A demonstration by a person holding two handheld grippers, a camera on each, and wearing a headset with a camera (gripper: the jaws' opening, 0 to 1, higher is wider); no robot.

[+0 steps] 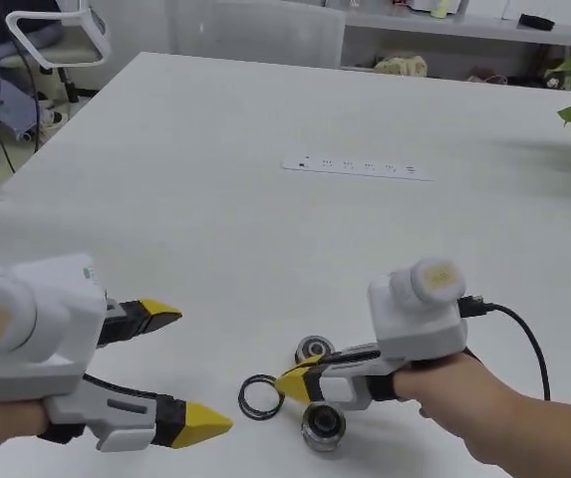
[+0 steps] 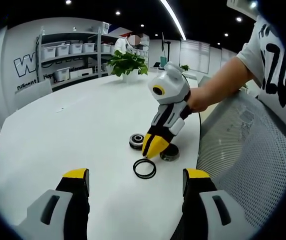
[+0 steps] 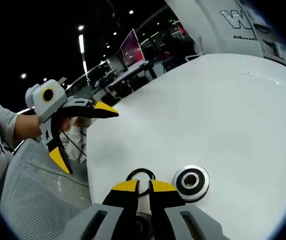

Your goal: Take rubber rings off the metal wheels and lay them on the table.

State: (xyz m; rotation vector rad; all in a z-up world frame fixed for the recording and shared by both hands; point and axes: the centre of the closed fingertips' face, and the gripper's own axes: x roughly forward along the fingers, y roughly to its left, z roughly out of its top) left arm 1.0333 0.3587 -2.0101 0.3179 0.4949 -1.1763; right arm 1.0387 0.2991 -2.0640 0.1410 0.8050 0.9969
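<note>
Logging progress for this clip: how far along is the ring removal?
Done: one rubber ring lies loose on the table. In hand: nothing; right gripper shut beside it, left gripper open. Left: two metal wheels; whether they carry rings is unclear.

Head view: looks from above and behind, forward and down over the white table point(image 1: 265, 179). The loose black ring point(image 1: 242, 398) sits low in the frame, close to the camera, and a power strip point(image 1: 357, 167) lies well beyond the ring.
Left gripper view: rides the left gripper point(image 2: 136, 174), low over the table. It faces the ring head-on from near, with the ring just past its jaw tips.
Right gripper view: rides the right gripper point(image 3: 139, 186), rolled to one side. It is very near the ring, which touches its jaw tips in the frame.
Shared ground: all three views hold the ring and a wheel point(image 3: 190, 182) just beside it. The two gripper views face each other across the ring, and each catches the other gripper.
</note>
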